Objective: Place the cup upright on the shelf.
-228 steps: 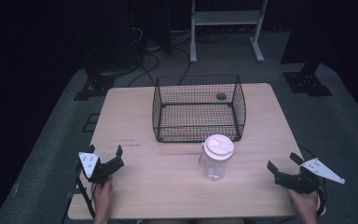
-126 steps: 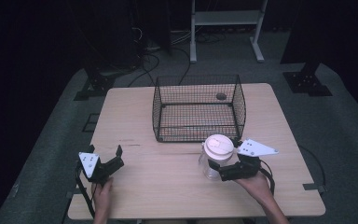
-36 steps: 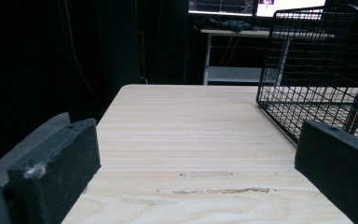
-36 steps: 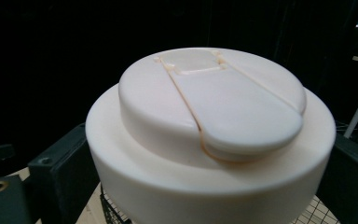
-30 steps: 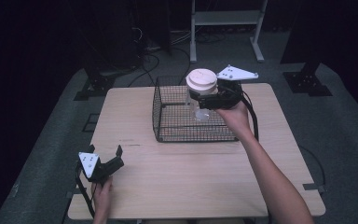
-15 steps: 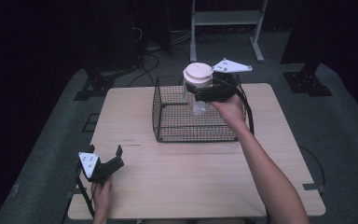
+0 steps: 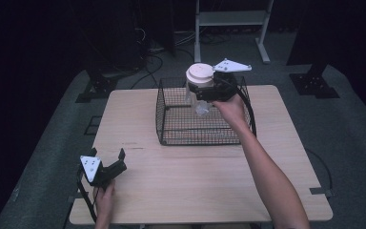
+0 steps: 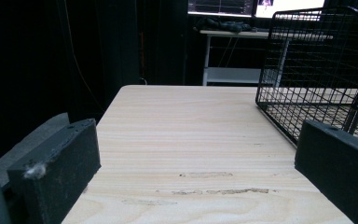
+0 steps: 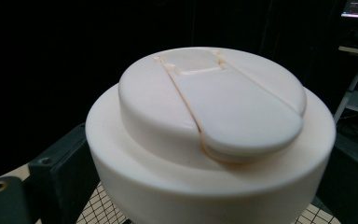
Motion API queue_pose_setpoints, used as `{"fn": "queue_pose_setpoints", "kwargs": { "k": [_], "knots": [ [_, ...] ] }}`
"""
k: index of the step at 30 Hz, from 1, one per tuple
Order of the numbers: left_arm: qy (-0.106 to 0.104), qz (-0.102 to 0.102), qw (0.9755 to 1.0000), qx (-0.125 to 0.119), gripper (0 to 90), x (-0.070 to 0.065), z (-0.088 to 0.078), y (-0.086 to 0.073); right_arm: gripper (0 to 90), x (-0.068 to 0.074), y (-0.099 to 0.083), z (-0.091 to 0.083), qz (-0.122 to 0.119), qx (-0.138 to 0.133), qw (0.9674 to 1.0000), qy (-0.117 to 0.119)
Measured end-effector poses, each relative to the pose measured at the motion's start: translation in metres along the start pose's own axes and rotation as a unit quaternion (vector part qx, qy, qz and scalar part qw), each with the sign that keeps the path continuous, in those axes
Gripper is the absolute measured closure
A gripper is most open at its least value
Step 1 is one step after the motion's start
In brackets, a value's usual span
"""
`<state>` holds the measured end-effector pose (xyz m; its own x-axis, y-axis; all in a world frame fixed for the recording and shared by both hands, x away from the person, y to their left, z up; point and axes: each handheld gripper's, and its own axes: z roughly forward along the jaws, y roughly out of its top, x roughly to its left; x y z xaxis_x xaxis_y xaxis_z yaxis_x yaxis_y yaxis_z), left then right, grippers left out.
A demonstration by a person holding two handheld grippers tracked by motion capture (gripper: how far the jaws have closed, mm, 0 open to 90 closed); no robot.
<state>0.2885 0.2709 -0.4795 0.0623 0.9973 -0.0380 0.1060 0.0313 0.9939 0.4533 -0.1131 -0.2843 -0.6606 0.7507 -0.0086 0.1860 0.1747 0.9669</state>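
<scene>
Toward twelve o'clock on the wooden table (image 7: 195, 176) in the high view stands a black wire basket (image 7: 171, 125), open at the top. Dark floor, cables and a pale metal frame (image 7: 231, 19) lie beyond the far edge. Above the basket's far side, the right gripper (image 7: 205, 93) clamps a clear jar (image 7: 199, 98) with a cream lid (image 7: 199, 73), held clear of the basket floor. At seven o'clock the left gripper (image 7: 108, 164) rests near the table's edge, jaws spread wide, holding nothing.

Left gripper view: the basket (image 8: 317, 70) rises at two o'clock, past bare scuffed table (image 8: 191, 140); a pale desk stands in the dark room behind. Both jaws stand far apart.

Right gripper view: the lid (image 9: 209, 135) looms at centre with black jaws pressed at each side, basket mesh (image 9: 98, 205) below.
</scene>
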Motion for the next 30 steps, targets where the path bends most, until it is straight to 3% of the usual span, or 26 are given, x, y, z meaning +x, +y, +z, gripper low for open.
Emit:
{"fn": "queue_pose_setpoints", "kwargs": {
  "k": [19, 30],
  "knots": [
    [-0.001, 0.0, 1.0, 0.0, 0.0, 0.0, 0.0, 0.0, 4.6, -0.007, -0.022, 0.029, 0.016, 0.012, 0.9998, -0.007],
    [-0.002, -0.001, 1.0, -0.001, 0.0, 0.0, 0.0, 0.0, 4.6, -0.016, -0.038, 0.045, 0.024, 0.038, 0.9989, -0.013]
  ]
}}
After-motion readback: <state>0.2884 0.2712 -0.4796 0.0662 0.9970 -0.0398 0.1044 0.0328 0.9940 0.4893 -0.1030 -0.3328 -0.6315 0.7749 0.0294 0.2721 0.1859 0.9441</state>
